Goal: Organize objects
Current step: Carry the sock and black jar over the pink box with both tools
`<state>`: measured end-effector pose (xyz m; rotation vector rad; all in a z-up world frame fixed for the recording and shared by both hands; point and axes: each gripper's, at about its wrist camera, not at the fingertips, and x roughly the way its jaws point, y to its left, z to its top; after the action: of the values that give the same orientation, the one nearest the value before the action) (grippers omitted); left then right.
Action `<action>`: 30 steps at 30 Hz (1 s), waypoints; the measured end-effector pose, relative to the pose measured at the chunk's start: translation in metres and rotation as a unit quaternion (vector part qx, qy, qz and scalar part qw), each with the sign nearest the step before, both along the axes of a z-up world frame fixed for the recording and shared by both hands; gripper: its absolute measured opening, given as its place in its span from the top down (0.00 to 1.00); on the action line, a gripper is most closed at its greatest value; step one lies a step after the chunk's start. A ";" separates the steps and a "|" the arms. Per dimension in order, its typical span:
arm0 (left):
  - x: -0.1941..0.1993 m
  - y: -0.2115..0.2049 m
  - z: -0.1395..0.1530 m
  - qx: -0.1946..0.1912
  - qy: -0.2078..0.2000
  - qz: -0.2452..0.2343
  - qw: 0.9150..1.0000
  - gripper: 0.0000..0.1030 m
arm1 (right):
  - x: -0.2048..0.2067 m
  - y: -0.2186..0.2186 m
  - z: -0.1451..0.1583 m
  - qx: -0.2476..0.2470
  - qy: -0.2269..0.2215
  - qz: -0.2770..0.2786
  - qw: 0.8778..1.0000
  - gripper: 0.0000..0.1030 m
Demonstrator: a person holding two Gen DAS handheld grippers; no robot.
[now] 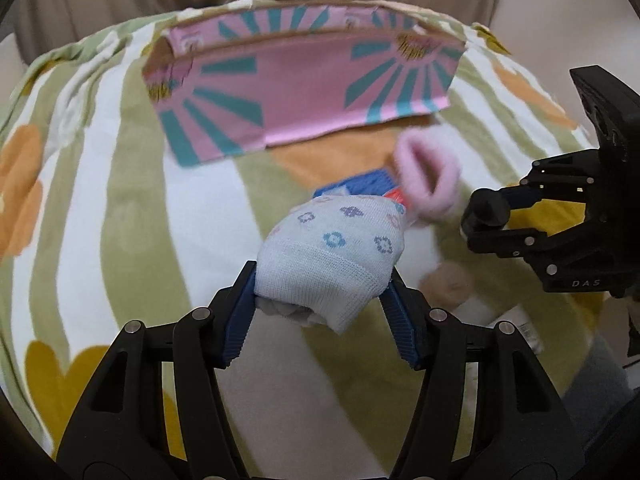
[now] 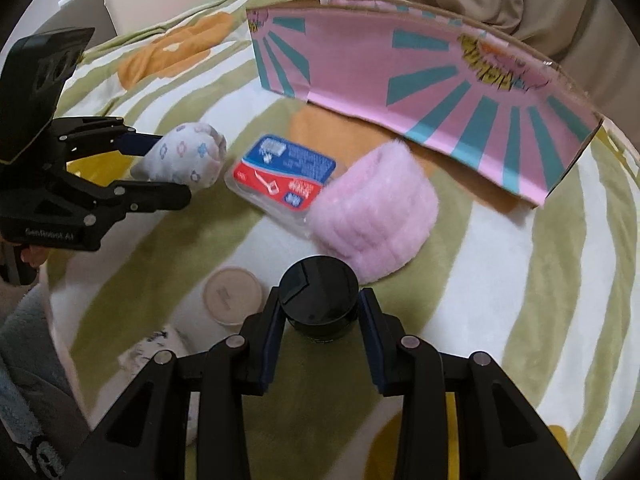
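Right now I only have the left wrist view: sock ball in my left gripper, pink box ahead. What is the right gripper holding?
Observer: The right gripper is shut on a black jar, lid up.
Operator: What is that blue thing behind my sock?
Observer: A blue and red packet, lying flat on the blanket between the sock ball and the pink fluffy band.
Operator: Anything near the jar?
Observer: A round beige lid lies just left of it, apart from the fingers.
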<state>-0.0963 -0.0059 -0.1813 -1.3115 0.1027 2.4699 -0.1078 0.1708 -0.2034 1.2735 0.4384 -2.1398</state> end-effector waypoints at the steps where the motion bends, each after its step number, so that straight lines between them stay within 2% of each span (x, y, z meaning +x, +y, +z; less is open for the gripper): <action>1: -0.002 0.001 0.008 0.001 0.000 -0.002 1.000 0.45 | -0.001 0.001 0.006 -0.001 -0.001 -0.002 1.000 0.67; 17: -0.032 0.019 0.111 -0.008 0.006 -0.023 1.000 0.45 | -0.019 0.006 0.109 -0.004 0.006 -0.026 1.000 0.67; 23: -0.045 0.020 0.141 -0.003 0.022 -0.021 1.000 0.45 | -0.037 0.008 0.142 -0.014 0.010 -0.055 0.998 0.67; 30: -0.074 0.021 0.159 -0.009 0.027 -0.011 1.000 0.45 | -0.069 0.010 0.174 -0.021 0.025 -0.095 0.995 0.67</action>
<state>-0.1704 0.0147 -0.0225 -1.2445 0.1529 2.4913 -0.1765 0.1809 -0.0295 1.2856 0.3005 -2.3310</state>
